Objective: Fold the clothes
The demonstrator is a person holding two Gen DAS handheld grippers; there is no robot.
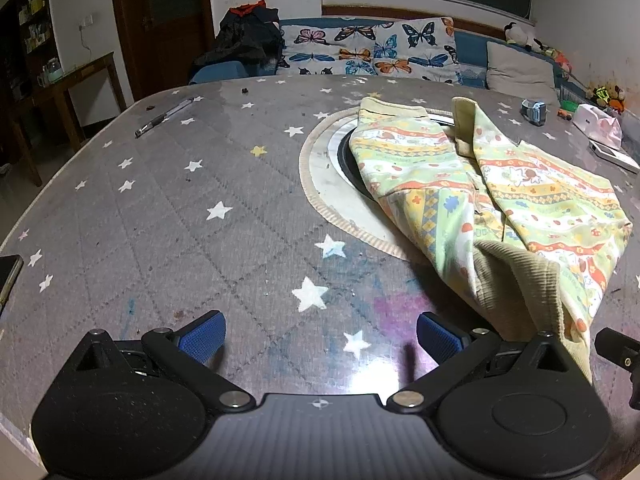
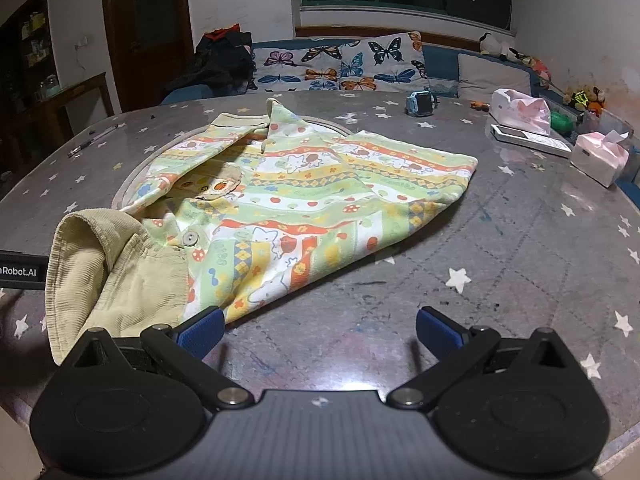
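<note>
A child's patterned jacket (image 2: 312, 200) in green, orange and white, with a beige corduroy collar (image 2: 108, 264), lies rumpled on the grey star-print table (image 2: 520, 264). It also shows in the left wrist view (image 1: 500, 200), at the right, partly over a round inset in the table (image 1: 320, 184). My left gripper (image 1: 320, 338) is open and empty, just left of the collar (image 1: 516, 280). My right gripper (image 2: 318, 332) is open and empty, its left fingertip (image 2: 200, 332) at the jacket's near hem.
A pen (image 1: 164, 117) lies at the table's far left and a phone (image 1: 8, 276) at the left edge. A blue toy watch (image 2: 420, 103), tissue packs (image 2: 520, 112), a white remote (image 2: 532, 140) and small toys sit at the far right. A sofa (image 2: 340, 64) stands behind.
</note>
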